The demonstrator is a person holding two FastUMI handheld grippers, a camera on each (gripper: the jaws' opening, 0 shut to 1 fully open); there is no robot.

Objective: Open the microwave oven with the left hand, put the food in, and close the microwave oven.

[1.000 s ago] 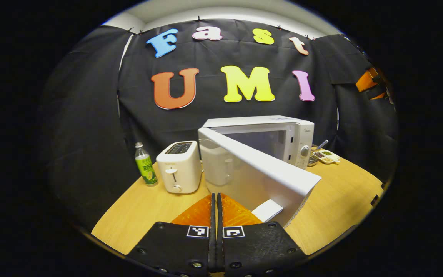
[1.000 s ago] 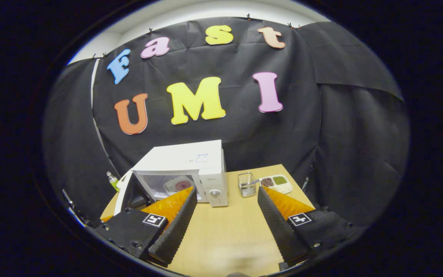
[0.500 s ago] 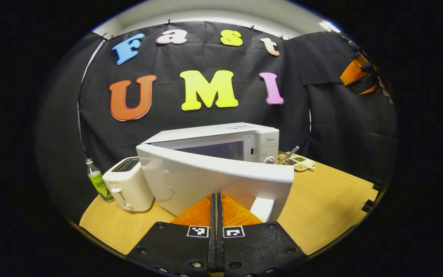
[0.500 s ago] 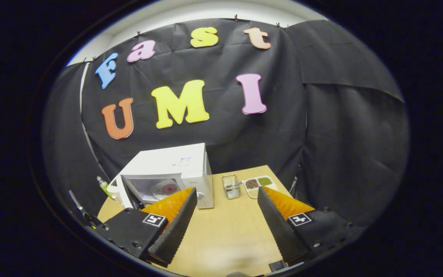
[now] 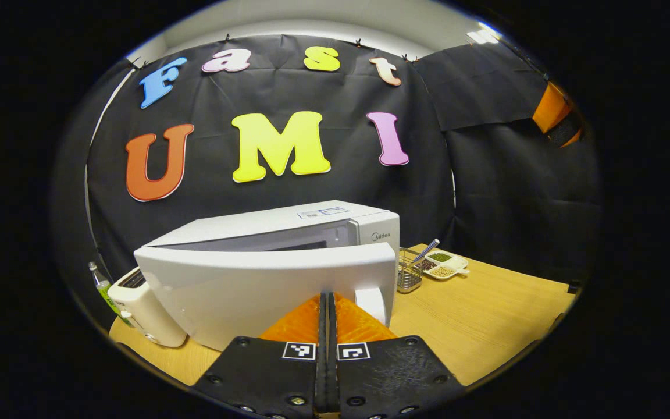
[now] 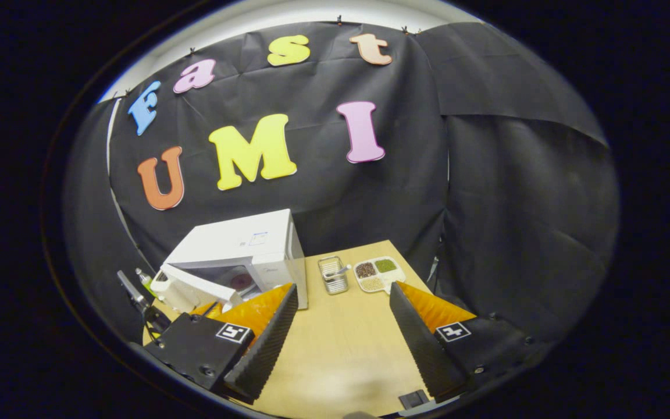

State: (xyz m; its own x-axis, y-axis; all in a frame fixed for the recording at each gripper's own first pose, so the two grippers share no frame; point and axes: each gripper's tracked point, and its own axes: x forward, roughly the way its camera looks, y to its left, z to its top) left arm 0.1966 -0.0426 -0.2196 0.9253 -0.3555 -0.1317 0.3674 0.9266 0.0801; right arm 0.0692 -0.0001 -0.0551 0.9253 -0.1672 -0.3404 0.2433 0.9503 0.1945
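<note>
left gripper (image 5: 327,302) pressed together | right gripper (image 6: 341,302) spread | wooden table (image 6: 341,343) | black cloth wall (image 6: 486,192)

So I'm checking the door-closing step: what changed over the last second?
The microwave door swung from wide open to nearly closed, with the shut left gripper against its outer face. The right gripper stayed open and empty, and the plate stayed inside.
</note>
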